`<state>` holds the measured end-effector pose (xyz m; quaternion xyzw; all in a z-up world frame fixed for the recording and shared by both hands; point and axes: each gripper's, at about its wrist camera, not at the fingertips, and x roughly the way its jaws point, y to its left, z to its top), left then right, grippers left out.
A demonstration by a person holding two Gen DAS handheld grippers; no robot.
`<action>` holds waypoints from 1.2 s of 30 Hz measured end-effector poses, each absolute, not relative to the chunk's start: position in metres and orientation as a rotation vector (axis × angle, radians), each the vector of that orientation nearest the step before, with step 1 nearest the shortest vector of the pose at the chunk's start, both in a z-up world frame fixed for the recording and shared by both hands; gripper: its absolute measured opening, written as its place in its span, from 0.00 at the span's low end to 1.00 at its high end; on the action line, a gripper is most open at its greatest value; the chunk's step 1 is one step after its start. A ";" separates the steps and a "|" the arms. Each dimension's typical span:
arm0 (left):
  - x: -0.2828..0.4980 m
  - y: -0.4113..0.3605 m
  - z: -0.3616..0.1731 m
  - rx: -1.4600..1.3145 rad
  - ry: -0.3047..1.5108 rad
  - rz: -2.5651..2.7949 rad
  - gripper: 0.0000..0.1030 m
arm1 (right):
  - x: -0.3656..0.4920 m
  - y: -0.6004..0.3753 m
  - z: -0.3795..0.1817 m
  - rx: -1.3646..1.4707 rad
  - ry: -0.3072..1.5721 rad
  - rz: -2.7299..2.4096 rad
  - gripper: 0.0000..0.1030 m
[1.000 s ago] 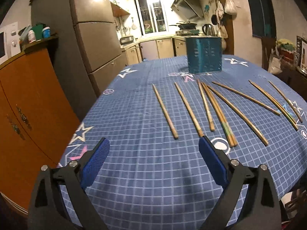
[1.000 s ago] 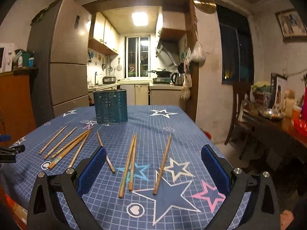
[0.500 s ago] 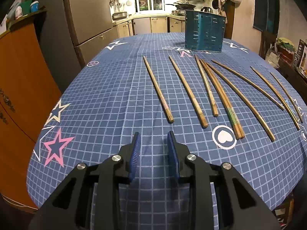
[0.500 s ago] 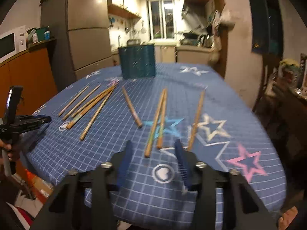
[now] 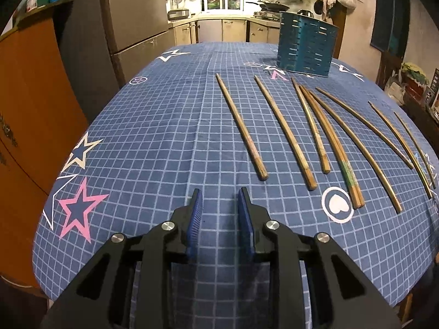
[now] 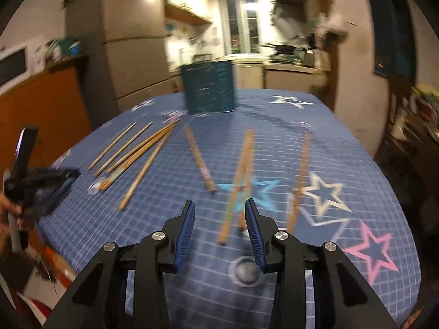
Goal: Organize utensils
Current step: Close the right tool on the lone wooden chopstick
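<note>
Nearest the teal utensil holder (image 6: 208, 87) side, a chopstick pair (image 6: 237, 186) is pointed lengthwise toward the right gripper (image 6: 219, 213), whose narrowed fingers grip nothing; the left gripper (image 5: 218, 201) is likewise empty.

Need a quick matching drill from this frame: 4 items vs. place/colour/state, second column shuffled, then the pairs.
Column 1:
1. utensil holder
2. chopsticks
3. left tongs
4. heart print

Column 2:
A. narrowed, nothing between the pads, over bare cloth
B. white, on the tablecloth by the near chopstick ends
C. teal, slotted, upright at the far end of the table
D. wooden, lying flat, spread in a row

Pairs: 1-C, 2-D, 3-A, 4-B
</note>
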<state>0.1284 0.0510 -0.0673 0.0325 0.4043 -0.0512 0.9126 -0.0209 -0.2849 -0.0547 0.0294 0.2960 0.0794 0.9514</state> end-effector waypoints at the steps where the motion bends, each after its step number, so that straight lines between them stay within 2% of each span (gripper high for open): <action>1: 0.128 0.050 -0.067 0.065 0.833 -0.108 0.30 | -0.021 -0.280 -0.056 0.049 0.608 0.182 0.39; 5: 0.129 0.046 -0.069 0.068 0.830 -0.110 0.35 | -0.018 -0.264 -0.058 0.027 0.616 0.205 0.39; 9: 0.132 0.043 -0.069 0.059 0.834 -0.127 0.44 | 0.000 -0.263 -0.052 -0.018 0.591 0.195 0.39; 20: 0.147 0.040 -0.071 0.077 0.836 -0.147 0.51 | 0.079 -0.241 -0.055 -0.242 0.785 0.298 0.39; 26: 0.148 0.043 -0.071 0.080 0.843 -0.148 0.51 | 0.080 -0.253 -0.063 -0.211 0.822 0.338 0.30; 28: 0.147 0.043 -0.071 0.085 0.844 -0.150 0.51 | 0.076 -0.256 -0.065 -0.190 0.821 0.364 0.22; 29: 0.146 0.042 -0.070 0.089 0.844 -0.155 0.51 | 0.074 -0.257 -0.066 -0.167 0.821 0.380 0.13; 30: 0.146 0.040 -0.070 0.094 0.844 -0.163 0.51 | 0.072 -0.258 -0.066 -0.151 0.822 0.390 0.08; 36: 0.150 0.026 -0.070 0.101 0.849 -0.190 0.51 | 0.058 -0.260 -0.057 -0.067 0.754 0.386 0.07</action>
